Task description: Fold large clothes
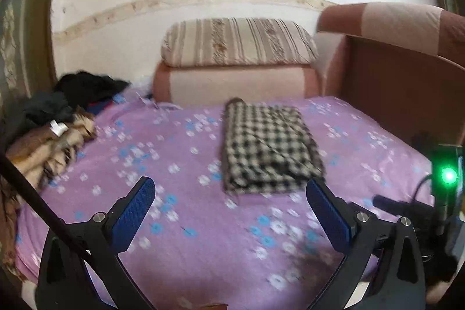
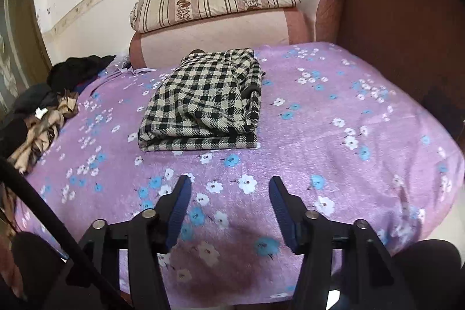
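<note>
A black-and-cream checked garment [image 1: 268, 147] lies folded into a neat rectangle on the purple flowered bedsheet [image 1: 180, 164]; it also shows in the right wrist view [image 2: 203, 103] on the sheet [image 2: 334, 121]. My left gripper [image 1: 231, 189] is open and empty, held above the sheet just short of the garment's near edge. My right gripper [image 2: 229, 185] is open and empty, over the sheet a little nearer than the garment. The right gripper's body with a green light [image 1: 449, 175] shows at the right of the left wrist view.
A heap of dark and tan clothes [image 1: 52, 130] lies at the bed's left edge, also in the right wrist view [image 2: 40, 112]. A striped cushion [image 1: 238, 41] rests on a pink bolster [image 1: 232, 82] at the far end. A brown sofa back [image 2: 401, 28] stands on the right.
</note>
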`<move>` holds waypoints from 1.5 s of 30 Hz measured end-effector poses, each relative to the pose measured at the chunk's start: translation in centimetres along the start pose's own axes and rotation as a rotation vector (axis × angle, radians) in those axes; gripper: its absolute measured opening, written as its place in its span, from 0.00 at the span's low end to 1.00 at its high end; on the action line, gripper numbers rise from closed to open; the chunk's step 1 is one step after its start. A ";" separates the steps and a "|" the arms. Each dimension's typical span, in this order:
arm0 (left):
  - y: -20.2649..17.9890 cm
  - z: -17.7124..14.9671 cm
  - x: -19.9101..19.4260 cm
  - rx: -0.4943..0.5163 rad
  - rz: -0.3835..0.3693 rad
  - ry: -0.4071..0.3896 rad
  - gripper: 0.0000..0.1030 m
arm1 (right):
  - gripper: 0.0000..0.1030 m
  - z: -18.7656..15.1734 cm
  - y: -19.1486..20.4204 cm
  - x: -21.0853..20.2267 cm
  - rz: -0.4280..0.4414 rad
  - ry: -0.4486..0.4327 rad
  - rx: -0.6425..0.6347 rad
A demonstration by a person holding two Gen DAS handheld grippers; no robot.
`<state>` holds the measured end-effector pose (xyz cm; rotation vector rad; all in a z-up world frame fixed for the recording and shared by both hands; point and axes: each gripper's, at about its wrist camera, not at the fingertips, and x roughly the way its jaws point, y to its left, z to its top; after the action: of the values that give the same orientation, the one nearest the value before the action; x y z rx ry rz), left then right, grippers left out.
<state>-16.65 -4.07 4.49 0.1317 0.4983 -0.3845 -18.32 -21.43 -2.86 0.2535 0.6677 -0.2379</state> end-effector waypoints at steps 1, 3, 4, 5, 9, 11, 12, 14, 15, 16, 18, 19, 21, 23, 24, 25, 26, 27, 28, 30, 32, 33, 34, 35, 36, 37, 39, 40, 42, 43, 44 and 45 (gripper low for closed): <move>-0.2 -0.2 0.1 -0.005 -0.006 0.020 1.00 | 0.63 -0.1 0.1 -0.2 -0.008 -0.002 -0.012; -0.3 -0.6 0.4 -0.020 -0.021 0.057 1.00 | 0.63 -0.3 0.2 -0.3 -0.022 -0.002 -0.018; -0.3 -0.8 0.5 -0.030 -0.025 0.071 1.00 | 0.63 -0.3 0.2 -0.4 -0.030 0.001 -0.018; -0.2 -0.9 0.7 -0.039 -0.017 0.090 1.00 | 0.63 -0.4 0.1 -0.4 -0.032 0.005 -0.017; 0.4 -1.6 1.6 -0.088 -0.016 0.155 1.00 | 0.63 -0.6 -0.1 0.2 -0.043 0.036 -0.004; 0.8 -1.9 2.0 -0.110 -0.009 0.185 1.00 | 0.63 -0.7 0.0 0.6 -0.048 0.053 -0.005; 1.0 -2.1 2.3 -0.118 -0.003 0.200 1.00 | 0.63 -0.7 0.0 0.7 -0.049 0.057 -0.005; 1.3 -2.4 2.9 -0.128 0.008 0.231 1.00 | 0.63 -0.6 0.2 0.9 -0.048 0.063 -0.009; 1.6 -2.6 3.2 -0.136 0.011 0.245 1.00 | 0.63 -0.3 0.3 1.1 -0.043 0.063 -0.012; 1.8 -2.7 3.4 -0.143 0.010 0.252 1.00 | 0.63 0.5 0.4 1.3 -0.030 0.058 -0.013; 2.2 -3.1 4.1 -0.166 0.006 0.273 1.00 | 0.63 2.8 0.7 2.0 0.043 0.040 -0.004; 2.3 -3.2 4.5 -0.171 0.001 0.285 1.00 | 0.63 4.5 0.9 2.7 0.112 0.027 0.003; 2.5 -3.5 5.2 -0.172 -0.004 0.302 1.00 | 0.63 7.4 1.2 4.6 0.234 0.021 0.016; 2.8 -3.8 5.9 -0.165 0.002 0.310 1.00 | 0.63 10.4 1.9 7.7 0.353 0.060 0.031; 3.0 -3.9 6.4 -0.164 0.003 0.313 1.00 | 0.63 11.7 2.3 9.5 0.383 0.083 0.040; 3.2 -4.0 6.7 -0.166 0.004 0.314 1.00 | 0.63 13.2 2.9 11.8 0.414 0.109 0.045; 3.6 -4.2 7.2 -0.168 0.007 0.316 1.00 | 0.63 14.6 3.5 14.0 0.449 0.137 0.050; 4.0 -4.4 7.6 -0.173 0.010 0.318 1.00 | 0.61 15.4 3.9 15.3 0.466 0.152 0.059; 4.4 -4.6 8.1 -0.178 0.014 0.321 1.00 | 0.59 16.6 4.4 17.7 0.500 0.179 0.086; 5.3 -4.8 8.9 -0.183 0.026 0.328 1.00 | 0.57 18.2 5.0 21.6 0.569 0.229 0.145; 6.3 -5.1 9.8 -0.189 0.051 0.335 1.00 | 0.54 19.5 5.6 26.2 0.582 0.261 0.211; 6.7 -5.2 10.1 -0.194 0.061 0.339 1.00 | 0.54 19.6 5.7 27.5 0.578 0.272 0.227; 7.1 -5.2 10.4 -0.202 0.071 0.343 1.00 | 0.54 19.5 5.6 29.6 0.587 0.301 0.262; 7.7 -5.3 10.8 -0.215 0.078 0.349 1.00 | 0.54 19.1 5.4 31.0 0.606 0.334 0.305; 8.1 -5.3 11.0 -0.227 0.081 0.352 1.00 | 0.54 18.6 5.1 32.0 0.627 0.360 0.353; 8.6 -5.3 11.2 -0.242 0.083 0.356 1.00 | 0.54 17.8 4.7 32.3 0.657 0.359 0.386; 9.4 -5.4 11.7 -0.273 0.081 0.360 1.00 | 0.54 16.6 4.6 31.2 0.697 0.358 0.363; 9.8 -5.5 11.9 -0.290 0.082 0.363 1.00 | 0.54 15.8 4.6 30.2 0.721 0.369 0.338; 10.1 -5.6 12.0 -0.303 0.086 0.370 1.00 | 0.54 14.1 4.5 28.5 0.777 0.411 0.312; 10.2 -5.6 12.0 -0.309 0.090 0.373 1.00 | 0.54 12.8 4.5 27.6 0.805 0.447 0.302; 10.3 -5.6 11.8 -0.316 0.092 0.374 1.00 | 0.54 11.2 4.4 26.7 0.822 0.485 0.287; 10.4 -5.5 11.4 -0.323 0.093 0.368 1.00 | 0.54 10.0 4.3 25.8 0.819 0.501 0.271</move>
<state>-5.77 2.95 -5.54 -0.0898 0.9070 -0.1835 8.39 -23.95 -11.00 0.8369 0.9678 0.5434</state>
